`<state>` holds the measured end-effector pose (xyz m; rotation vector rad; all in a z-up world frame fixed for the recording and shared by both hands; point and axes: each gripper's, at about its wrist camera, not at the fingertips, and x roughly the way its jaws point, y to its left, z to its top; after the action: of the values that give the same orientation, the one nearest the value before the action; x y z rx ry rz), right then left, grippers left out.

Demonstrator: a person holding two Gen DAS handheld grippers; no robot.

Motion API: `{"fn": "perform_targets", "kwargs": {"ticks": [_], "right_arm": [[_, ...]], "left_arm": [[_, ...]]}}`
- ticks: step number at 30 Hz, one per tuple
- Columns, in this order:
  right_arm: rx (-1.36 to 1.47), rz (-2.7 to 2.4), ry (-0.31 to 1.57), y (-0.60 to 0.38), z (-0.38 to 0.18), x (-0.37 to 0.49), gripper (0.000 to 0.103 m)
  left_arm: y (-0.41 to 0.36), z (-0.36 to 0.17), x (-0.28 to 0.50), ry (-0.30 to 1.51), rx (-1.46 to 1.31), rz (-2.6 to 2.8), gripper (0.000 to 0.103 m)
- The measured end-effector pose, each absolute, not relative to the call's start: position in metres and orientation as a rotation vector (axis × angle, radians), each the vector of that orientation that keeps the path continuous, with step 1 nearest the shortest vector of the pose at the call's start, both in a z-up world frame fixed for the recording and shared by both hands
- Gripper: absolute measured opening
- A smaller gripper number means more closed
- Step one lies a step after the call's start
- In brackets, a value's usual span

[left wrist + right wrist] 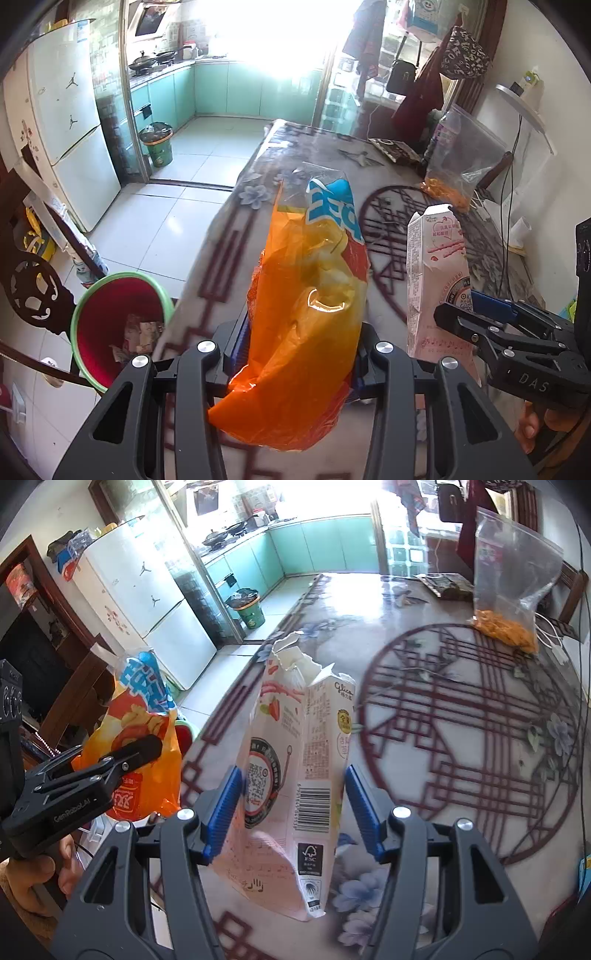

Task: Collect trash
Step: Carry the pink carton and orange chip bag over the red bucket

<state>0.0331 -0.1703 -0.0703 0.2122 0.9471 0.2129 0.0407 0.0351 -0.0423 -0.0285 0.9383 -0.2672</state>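
1. Two pieces of trash are in hand, both held up above the tabletop (461,672): an orange snack bag (306,317) in the left tongs (295,354) and a torn-open pink carton (291,775) in the right tongs (291,805).
2. Left tongs are closed partway on the lower part of the bag, with film bunched between the pads; the top stands free.
3. Right tongs stand about half open, and their blue pads (225,805) press the carton's sides near its lower half.
4. Bag: it looks light, thin and slick. It crumples rather than resists, so it could slide out. A grip on bunched film low down, as here, seems safest.
5. Carton: light, empty-looking cardboard, stiff along its folded edges but easy to crush across the flat faces. Its torn top is weak, so hold the body, not the flaps.
6. A red bin (118,325) with a green rim sits on the floor just past the tabletop's edge, with scraps already inside. It is probably where both go; each should drop freely once released.
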Motion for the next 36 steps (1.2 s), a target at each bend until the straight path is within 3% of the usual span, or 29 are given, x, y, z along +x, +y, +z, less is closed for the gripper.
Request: {"fn": "perform_targets", "kwargs": {"ticks": [36], "right_arm": [[0.103,0.333,0.961,-0.002,-0.064,0.077,0.056]], "left_arm": [[0.201,-0.063,0.075,0.968,-0.120,-0.143,0.040]]}}
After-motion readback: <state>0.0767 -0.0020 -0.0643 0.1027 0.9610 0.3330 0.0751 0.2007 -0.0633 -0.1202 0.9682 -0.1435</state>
